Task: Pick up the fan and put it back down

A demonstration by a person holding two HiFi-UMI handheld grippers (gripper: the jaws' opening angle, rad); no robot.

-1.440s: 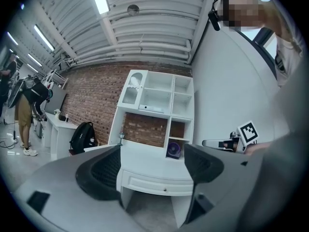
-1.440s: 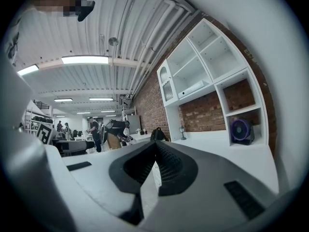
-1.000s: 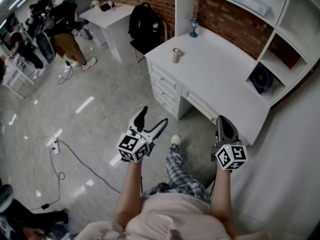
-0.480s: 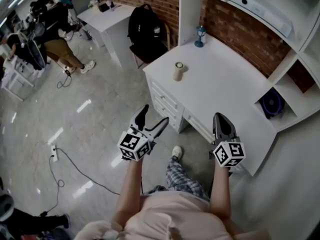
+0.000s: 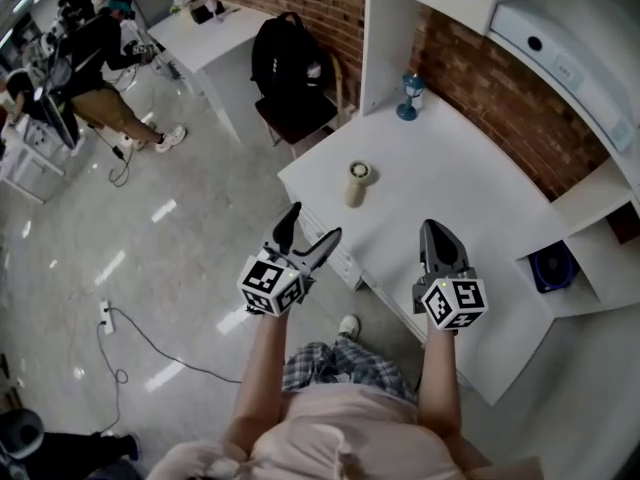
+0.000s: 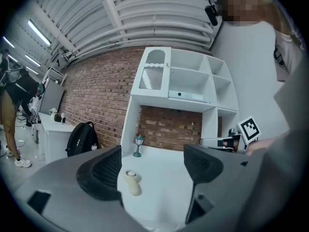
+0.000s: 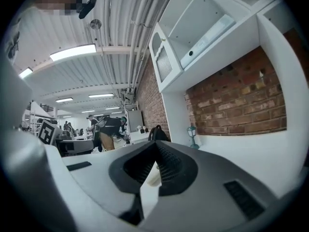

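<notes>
A small round dark-blue fan (image 5: pixel 553 266) sits in a low cubby of the white shelf unit at the desk's right end. A cream cylinder with a round top (image 5: pixel 356 182) stands upright mid-desk; it also shows between the left jaws as the cream cylinder (image 6: pixel 132 181). My left gripper (image 5: pixel 305 236) is open and empty above the desk's front-left edge, short of the cylinder. My right gripper (image 5: pixel 437 230) hovers over the desk's front part, jaws shut and empty, well left of the fan. The right gripper view shows its jaws (image 7: pixel 155 151) pressed together.
White desk (image 5: pixel 460 198) stands against a brick wall, with a small teal lantern (image 5: pixel 408 96) at the back. Black backpack (image 5: pixel 290 63) on a chair stands left of the desk. A second white table (image 5: pixel 205 28) and people stand far left. A cable (image 5: pixel 150 318) lies on the floor.
The desk has come closer in the view. Both grippers, earlier over the floor in front of it, now hang over its front edge. Their jaws are unchanged.
</notes>
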